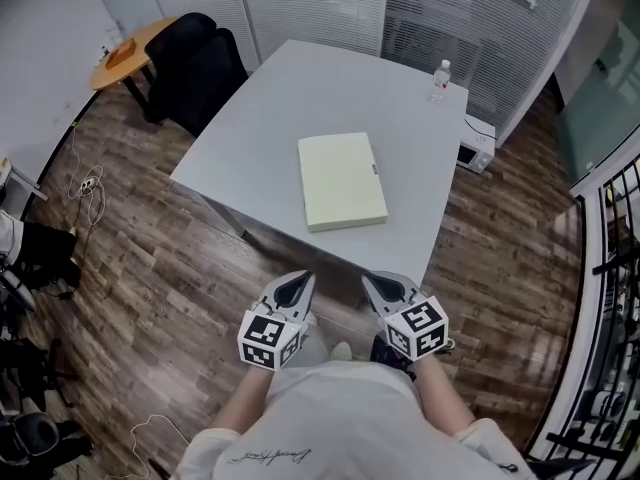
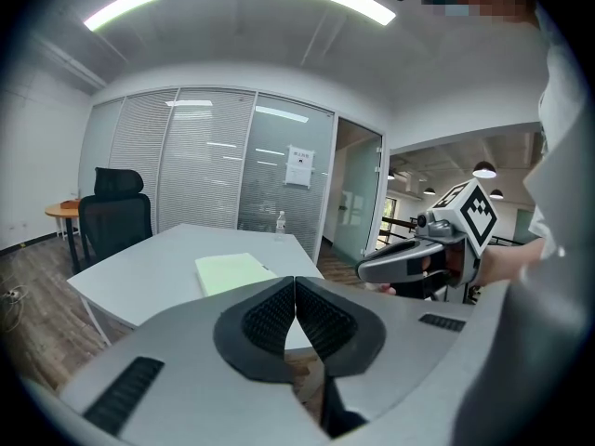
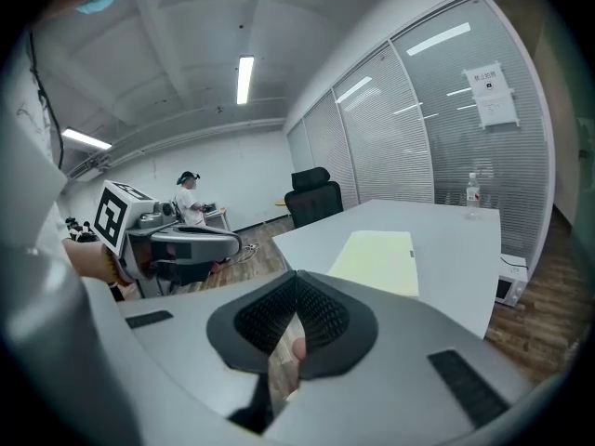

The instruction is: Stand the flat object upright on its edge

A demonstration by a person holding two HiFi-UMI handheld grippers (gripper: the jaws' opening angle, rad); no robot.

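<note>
Two-handed, hovering just short of the grey table [image 1: 250, 138], over wood floor [image 1: 150, 288]. Holding the left gripper [image 1: 302, 280] with jaws pressed together on nothing, pointing ahead and slightly down, with a black chair [image 1: 195, 63] far beyond it to its left. Facing the pale yellow flat object [image 1: 342, 181], lying flat on the tabletop ahead of and between both tips, well apart from either. Holding the right gripper [image 1: 373, 281] just beside the left, jaws likewise pressed together and empty, with a clear bottle [image 1: 439, 80] standing far ahead, slightly to its right.
</note>
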